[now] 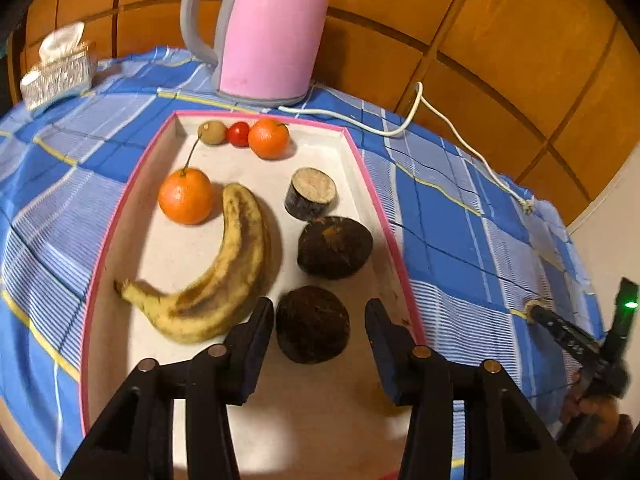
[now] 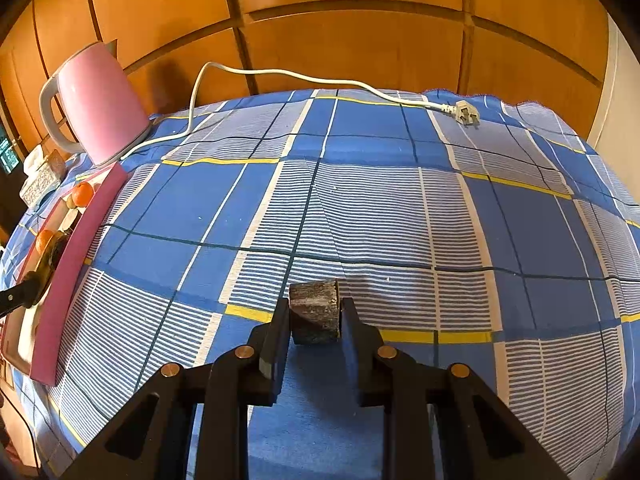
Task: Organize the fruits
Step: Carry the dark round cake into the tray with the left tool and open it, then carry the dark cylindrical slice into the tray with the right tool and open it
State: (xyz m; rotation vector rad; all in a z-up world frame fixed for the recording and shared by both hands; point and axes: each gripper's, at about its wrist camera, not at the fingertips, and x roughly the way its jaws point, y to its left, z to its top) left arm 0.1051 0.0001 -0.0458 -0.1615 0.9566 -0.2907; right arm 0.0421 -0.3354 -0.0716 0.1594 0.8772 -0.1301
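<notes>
Pink-rimmed and shallow, the tray (image 1: 376, 200) fills the middle of my left wrist view, and most of the fruit already lies in it. Along its far end sit a small brown fruit (image 1: 212, 132), a red one (image 1: 239, 134) and an orange (image 1: 269, 138) in a row. A second orange (image 1: 185, 196) and the spotted banana (image 1: 224, 268) lie left of centre. On the right a cut dark stub (image 1: 311, 194) stands above two dark round fruits in a column, which reads to me as sorting by kind.

My left gripper (image 1: 320, 320) has its fingers spread wide on either side of the nearest dark round fruit (image 1: 312, 323), not touching it. I judge they are opened this far so the fruit can be set or taken cleanly.

My right gripper (image 2: 315, 316), in the lower middle of its own view, has its fingers pressed in on a short dark piece (image 2: 315, 312) with a rough bark-like skin. It sits low over the blue checked cloth (image 2: 400, 200) covering the table, well apart from the tray at the left edge. Whether it rests on the cloth I cannot tell. It probably belongs beside the stub in the tray.

The pink kettle (image 1: 272, 32) and its loose cord (image 2: 280, 74) lie beyond.
</notes>
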